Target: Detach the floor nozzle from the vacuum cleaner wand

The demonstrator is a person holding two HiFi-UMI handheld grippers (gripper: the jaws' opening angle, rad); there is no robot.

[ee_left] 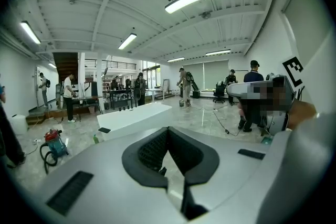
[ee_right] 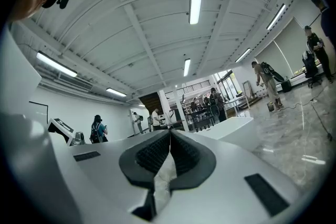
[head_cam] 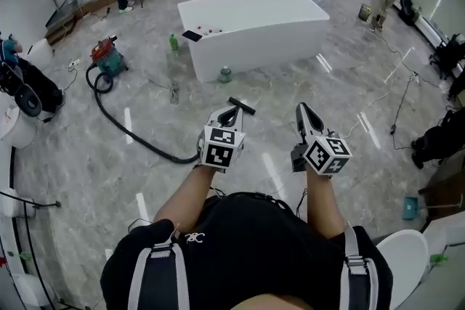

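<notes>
A red and teal vacuum canister (head_cam: 107, 58) stands on the marble floor at the left, also seen in the left gripper view (ee_left: 52, 144). Its black hose (head_cam: 127, 128) curves across the floor toward me and passes behind my left gripper. A black T-shaped floor nozzle (head_cam: 243, 106) lies on the floor just beyond that gripper's tips. My left gripper (head_cam: 234, 112) is shut and empty, tilted slightly down, its jaws (ee_left: 167, 131) closed together. To the right of it, my right gripper (head_cam: 301, 111) is held level, shut with nothing in it (ee_right: 170, 136).
A white bathtub (head_cam: 254, 29) stands ahead, with a green bottle (head_cam: 174, 42) and a small jar (head_cam: 226, 74) on the floor beside it. Cables trail over the floor at right (head_cam: 398, 109). Several people work at the back. A white toilet (head_cam: 403, 258) is near my right side.
</notes>
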